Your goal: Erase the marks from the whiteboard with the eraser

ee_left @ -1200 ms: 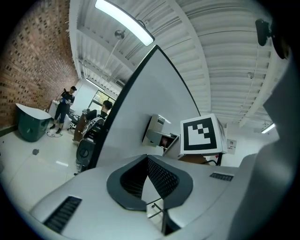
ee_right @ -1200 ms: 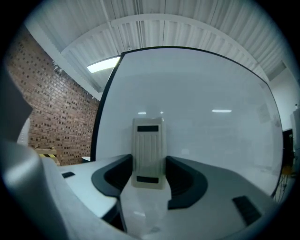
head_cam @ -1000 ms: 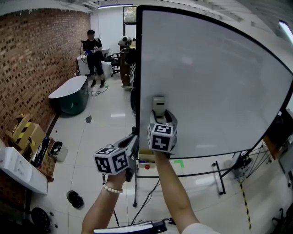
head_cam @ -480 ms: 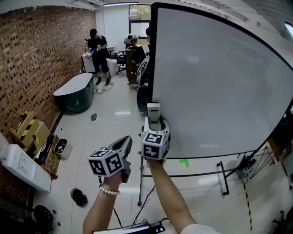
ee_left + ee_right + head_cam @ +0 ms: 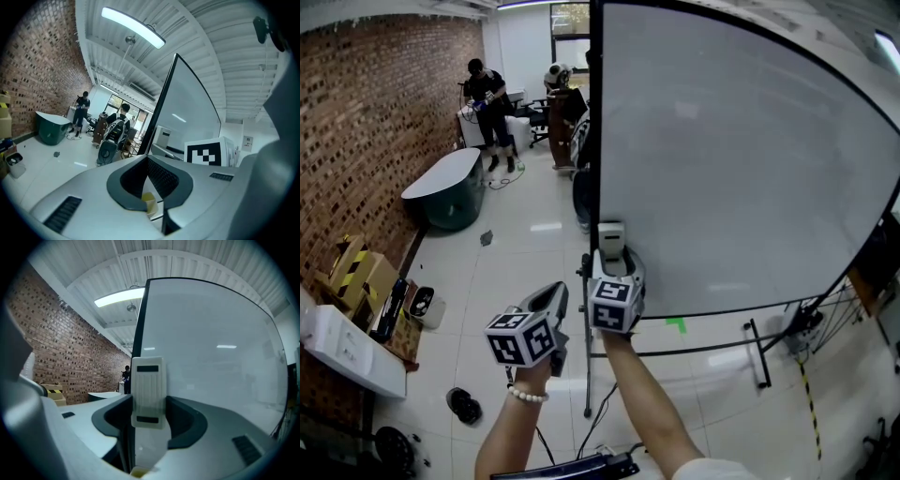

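The right hand-held gripper is closed on the eraser, a pale oblong block held upright between its jaws. In the head view the eraser sits at the whiteboard's lower left corner, just inside the black frame, and whether its pad actually touches the surface is hard to judge from that angle. The right gripper view is clearer on the grip: the eraser fills the gap of the right hand-held gripper, both jaws pressed to its sides, its ribbed back with two dark slots facing the camera. The whiteboard spreads ahead and to the right of it as a plain pale grey sheet, its dark edge running straight up behind the eraser.

The left hand-held gripper is lower and to the left of the right one, clear of the board. Its own view shows what the head view cannot: the jaws of the left hand-held gripper are drawn together with nothing between them. That view also sees the whiteboard edge-on to its right, with the right gripper's marker cube just beside it and a ceiling light overhead.

Only the head view shows the room beyond both grippers: a brick wall far to the left, a standing person well ahead, and the board's stand below the right one.
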`<state>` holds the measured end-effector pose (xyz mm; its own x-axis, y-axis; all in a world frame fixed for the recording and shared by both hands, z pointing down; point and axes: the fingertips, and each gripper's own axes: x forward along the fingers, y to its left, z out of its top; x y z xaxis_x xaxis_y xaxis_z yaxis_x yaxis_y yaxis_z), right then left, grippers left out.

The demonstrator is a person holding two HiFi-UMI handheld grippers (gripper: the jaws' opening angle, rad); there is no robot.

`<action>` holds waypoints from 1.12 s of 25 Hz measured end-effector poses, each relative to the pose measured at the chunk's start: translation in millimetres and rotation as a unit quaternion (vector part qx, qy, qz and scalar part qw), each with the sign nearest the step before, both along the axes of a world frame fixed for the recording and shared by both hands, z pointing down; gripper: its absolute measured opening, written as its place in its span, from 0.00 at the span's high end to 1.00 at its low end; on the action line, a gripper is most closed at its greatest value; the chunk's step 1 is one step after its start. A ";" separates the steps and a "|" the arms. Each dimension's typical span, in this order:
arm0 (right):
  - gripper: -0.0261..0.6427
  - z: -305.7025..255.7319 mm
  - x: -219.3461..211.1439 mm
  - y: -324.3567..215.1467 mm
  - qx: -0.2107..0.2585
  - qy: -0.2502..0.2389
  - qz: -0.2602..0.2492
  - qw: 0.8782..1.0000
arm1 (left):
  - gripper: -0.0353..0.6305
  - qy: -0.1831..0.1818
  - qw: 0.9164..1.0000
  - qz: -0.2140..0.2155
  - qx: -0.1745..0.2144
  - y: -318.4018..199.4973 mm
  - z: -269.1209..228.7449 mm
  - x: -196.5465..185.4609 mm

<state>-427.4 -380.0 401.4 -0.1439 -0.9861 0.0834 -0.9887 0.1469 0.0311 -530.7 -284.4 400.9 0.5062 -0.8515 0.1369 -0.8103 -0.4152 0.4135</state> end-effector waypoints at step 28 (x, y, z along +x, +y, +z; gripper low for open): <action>0.58 -4.9 238.1 4.3 0.018 -0.033 0.027 0.999 | 0.97 -0.018 0.999 0.045 0.002 -2.3 -0.8 220.0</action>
